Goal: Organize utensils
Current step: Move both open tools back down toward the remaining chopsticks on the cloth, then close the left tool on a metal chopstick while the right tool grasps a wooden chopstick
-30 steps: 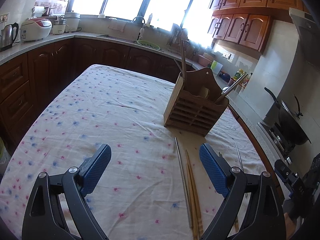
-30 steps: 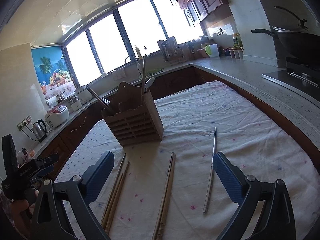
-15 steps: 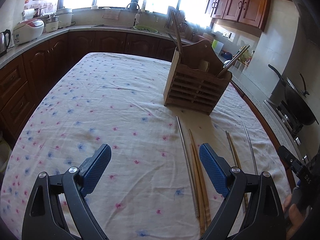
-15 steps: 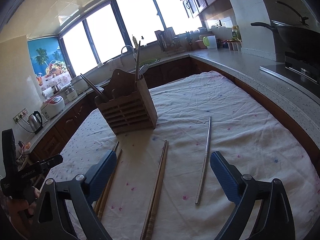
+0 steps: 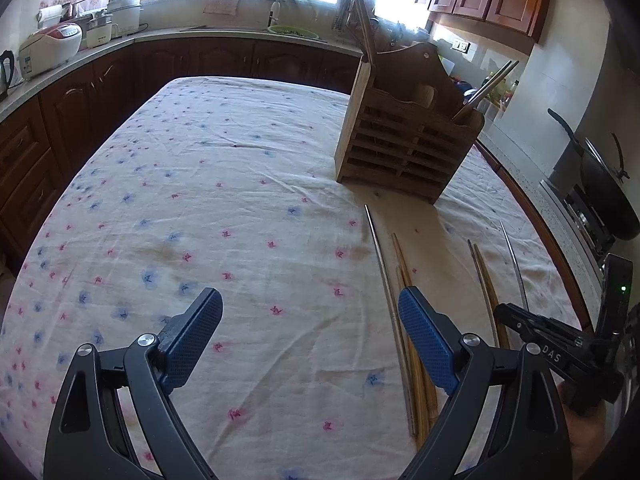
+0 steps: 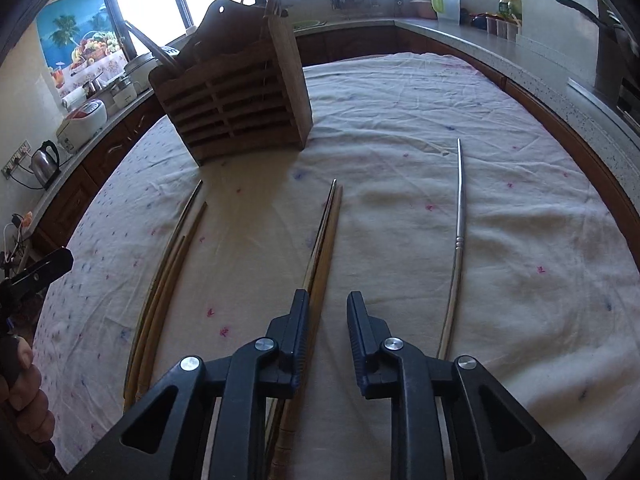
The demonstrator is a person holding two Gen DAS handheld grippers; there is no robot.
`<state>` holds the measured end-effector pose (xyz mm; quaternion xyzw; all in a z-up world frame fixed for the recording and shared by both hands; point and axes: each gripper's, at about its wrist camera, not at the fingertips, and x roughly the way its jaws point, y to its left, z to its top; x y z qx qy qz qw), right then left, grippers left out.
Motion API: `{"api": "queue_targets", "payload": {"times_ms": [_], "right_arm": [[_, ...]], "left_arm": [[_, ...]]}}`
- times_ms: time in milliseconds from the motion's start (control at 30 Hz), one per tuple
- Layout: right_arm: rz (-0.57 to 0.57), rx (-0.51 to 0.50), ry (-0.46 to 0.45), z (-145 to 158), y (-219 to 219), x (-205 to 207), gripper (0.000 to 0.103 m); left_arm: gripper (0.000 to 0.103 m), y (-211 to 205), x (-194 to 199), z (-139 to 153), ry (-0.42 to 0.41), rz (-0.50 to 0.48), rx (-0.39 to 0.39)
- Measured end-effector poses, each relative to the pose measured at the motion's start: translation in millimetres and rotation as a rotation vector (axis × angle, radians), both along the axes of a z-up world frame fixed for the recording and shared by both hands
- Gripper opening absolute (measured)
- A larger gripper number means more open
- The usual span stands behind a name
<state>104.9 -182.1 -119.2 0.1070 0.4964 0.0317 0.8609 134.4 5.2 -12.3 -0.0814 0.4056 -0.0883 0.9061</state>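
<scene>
Three loose groups of chopsticks lie on the flowered tablecloth (image 6: pixel 420 92) in front of the wooden utensil holder (image 6: pixel 236 100), all pointing roughly toward it. The holder is a slatted wooden box with a tall curved back board; it stands upright on the cloth, and a few long utensils lean out of its top compartments, though against the bright windows I cannot tell what kind they are.

Nearest the holder's left front corner, in the right wrist view, lies the left bundle (image 6: pixel 168 280): pale bamboo sticks with one thinner, darker stick alongside, touching one another. Straight out from the holder's front lies the middle pair of bamboo chopsticks (image 6: pixel 326 240), tan, tapering toward the holder, with ribbed rings near their thick ends. Off to the holder's right, well apart from the pair, lies a single steel chopstick (image 6: pixel 458 240), slim and shiny, with a grooved band partway along.

The right gripper (image 6: pixel 328 320) points down at the cloth just beside the middle pair; its jaws are closing, with only bare cloth in the narrow gap, and its left finger overlaps the pair from this view. Whether it touches them is unclear.

The left gripper (image 5: pixel 310 332) hangs over the cloth farther from the holder, jaws spread wide and holding nothing; the left bundle runs under its right finger (image 5: pixel 424 340).
</scene>
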Motion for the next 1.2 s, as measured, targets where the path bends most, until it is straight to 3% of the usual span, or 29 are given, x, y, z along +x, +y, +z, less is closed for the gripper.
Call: {"api": "queue_targets", "payload": {"times_ms": [367, 533, 667, 733, 867, 967, 1067, 1133, 1200], "right_arm": [[-0.008, -0.054, 0.024, -3.7, -5.7, 35.9, 0.015], [-0.017, -0.038, 0.029, -7.4, -10.4, 56.3, 0.015], [-0.014, -0.048, 0.030, -10.3, -10.7, 70.2, 0.015], [-0.012, -0.054, 0.028, -12.2, -10.9, 76.4, 0.015], [-0.016, -0.057, 0.018, -14.1, -9.7, 83.2, 0.016], [-0.010, -0.067, 0.000, -15.5, -8.5, 84.7, 0.016], [-0.010, -0.065, -0.009, -15.5, -8.6, 84.2, 0.016], [-0.018, -0.060, -0.009, -15.5, -10.1, 84.2, 0.013], [-0.034, -0.029, -0.008, -15.8, -15.3, 82.7, 0.008]], "left_arm": [[0.089, -31.7, 51.5, -8.5, 0.059, -0.077, 0.061], [0.073, -53.6, 85.5, -16.0, 0.095, -0.124, 0.102], [0.066, -69.0, 106.6, -27.6, 0.125, -0.150, 0.130], [0.055, -75.3, 114.1, -34.8, 0.143, -0.170, 0.135], [0.054, -90.2, 116.6, -40.4, 0.101, -0.183, 0.234], [0.050, -94.3, 115.9, -40.4, 0.079, -0.198, 0.242], [0.030, -96.2, 116.8, -39.0, 0.070, -0.219, 0.241], [0.007, -94.7, 117.7, -36.9, 0.078, -0.223, 0.234], [0.006, -90.1, 118.0, -35.7, 0.090, -0.214, 0.199]]}}
